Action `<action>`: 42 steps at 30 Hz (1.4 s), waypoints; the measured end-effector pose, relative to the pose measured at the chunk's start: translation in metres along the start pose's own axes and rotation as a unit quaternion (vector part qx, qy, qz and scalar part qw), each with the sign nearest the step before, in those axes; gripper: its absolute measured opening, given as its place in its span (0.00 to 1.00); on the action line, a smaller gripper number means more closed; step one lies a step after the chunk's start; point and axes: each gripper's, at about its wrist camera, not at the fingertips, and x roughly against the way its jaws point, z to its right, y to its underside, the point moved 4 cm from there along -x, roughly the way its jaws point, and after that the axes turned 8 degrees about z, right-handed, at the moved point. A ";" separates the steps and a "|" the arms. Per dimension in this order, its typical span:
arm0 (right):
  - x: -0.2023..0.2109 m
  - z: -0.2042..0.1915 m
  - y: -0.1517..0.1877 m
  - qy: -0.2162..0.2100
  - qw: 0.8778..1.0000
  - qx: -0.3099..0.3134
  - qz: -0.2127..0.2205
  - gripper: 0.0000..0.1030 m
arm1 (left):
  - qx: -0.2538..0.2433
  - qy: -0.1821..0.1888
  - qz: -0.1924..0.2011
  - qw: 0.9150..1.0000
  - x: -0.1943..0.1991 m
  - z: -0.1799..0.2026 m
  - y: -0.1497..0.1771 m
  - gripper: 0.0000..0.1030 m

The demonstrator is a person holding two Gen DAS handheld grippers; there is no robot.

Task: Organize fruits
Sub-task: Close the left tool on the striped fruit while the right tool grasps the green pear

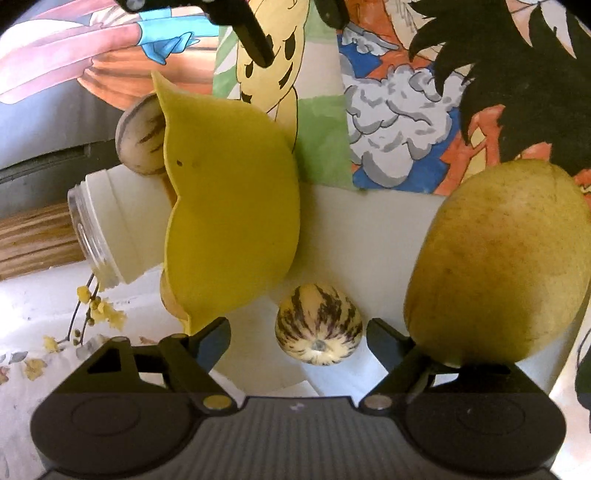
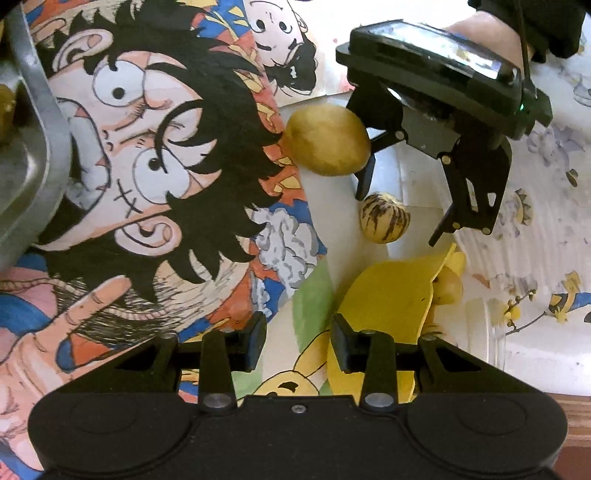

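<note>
Now your left gripper [image 1: 298,334] straddles the striped fruit [image 1: 318,324], jaws wide, pads clear; centre it, avoid the pear [image 1: 498,262]; right gripper [image 2: 298,341] narrow, empty.

Black left gripper [image 2: 399,218] with silver screws, dark sleeve [image 2: 546,22].

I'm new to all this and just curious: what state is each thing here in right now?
left gripper: open, straddling the striped fruit, not gripping it
right gripper: jaws narrowly apart, holding nothing
striped fruit: resting on the table
yellow-green fruit: lying loose beside the left gripper
yellow bowl: tipped on its side
white jar: lying on its side
</note>
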 end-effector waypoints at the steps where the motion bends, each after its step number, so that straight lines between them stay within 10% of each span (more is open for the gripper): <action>1: -0.003 0.000 -0.001 0.000 1.000 0.001 0.001 0.39 | -0.005 0.000 0.003 1.000 0.000 0.001 0.000 0.79; 5: -0.003 0.000 -0.001 -0.001 1.000 -0.001 0.002 0.39 | -0.007 0.027 0.007 1.000 0.003 0.006 -0.003 0.55; 16: 0.003 0.008 0.002 -0.010 0.997 -0.079 0.001 0.41 | 0.100 0.068 -0.022 0.992 0.004 -0.016 0.001 0.52; 25: -0.005 0.052 -0.017 -0.056 0.951 -0.300 0.042 0.61 | 0.215 0.069 -0.033 0.974 0.015 -0.029 0.007 0.47; 42: -0.034 0.059 -0.043 -0.060 0.935 -0.343 0.061 0.70 | 0.453 0.124 -0.052 0.881 -0.018 -0.084 0.055 0.51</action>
